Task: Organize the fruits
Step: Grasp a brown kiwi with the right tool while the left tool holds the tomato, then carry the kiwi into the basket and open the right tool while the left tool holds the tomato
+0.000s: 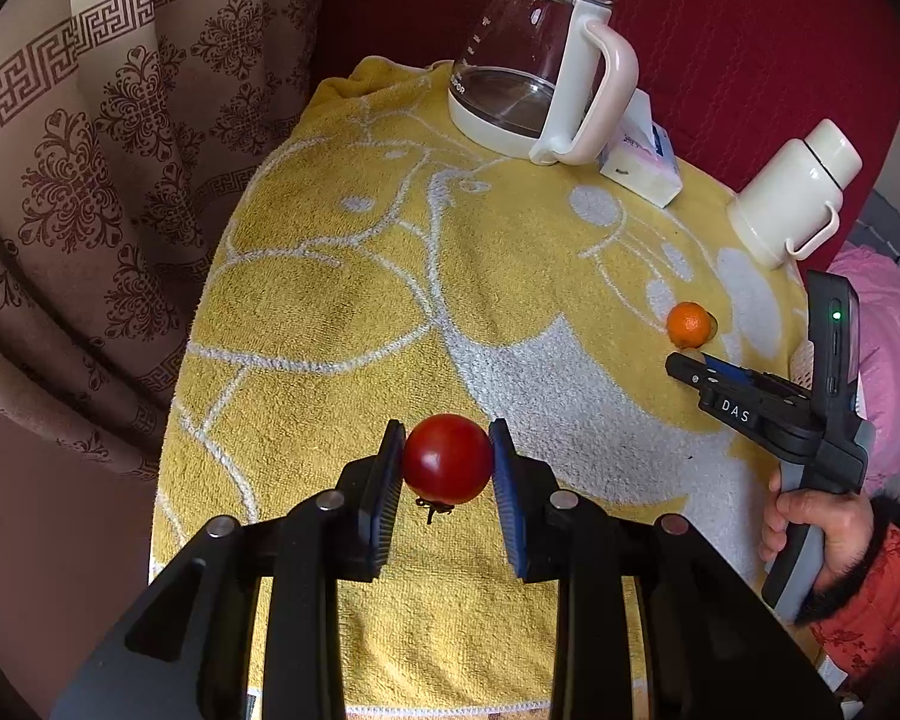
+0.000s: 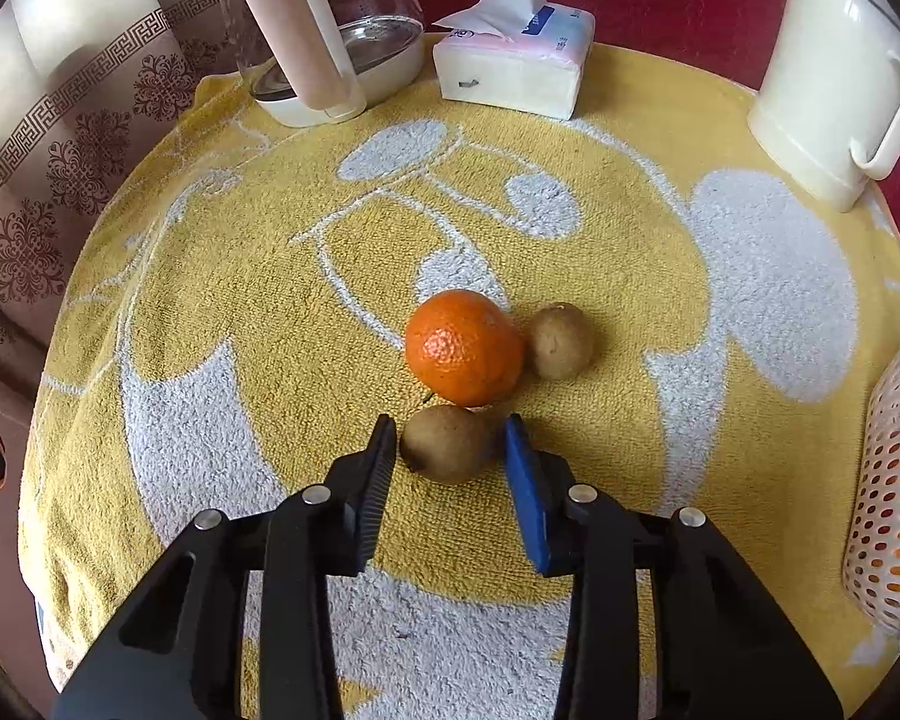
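My left gripper [image 1: 447, 455] is shut on a red tomato [image 1: 447, 462], held just above the yellow towel [image 1: 360, 312] with its stem end down. In the right wrist view my right gripper [image 2: 450, 441] points down at the towel, and its pads sit against both sides of a brown kiwi [image 2: 444, 447]. An orange [image 2: 463, 348] lies just beyond that kiwi, touching it. A second kiwi [image 2: 561, 341] rests to the right of the orange. The left wrist view shows the right gripper [image 1: 690, 367] beside the orange [image 1: 689, 324], held by a hand [image 1: 822, 531].
A glass kettle [image 1: 534, 72], a tissue pack [image 2: 510, 66] and a cream thermos jug [image 2: 828, 90] stand along the far edge of the towel. A white perforated basket [image 2: 894, 492] holding something orange sits at the right edge. A curtain [image 1: 90, 180] hangs at the left.
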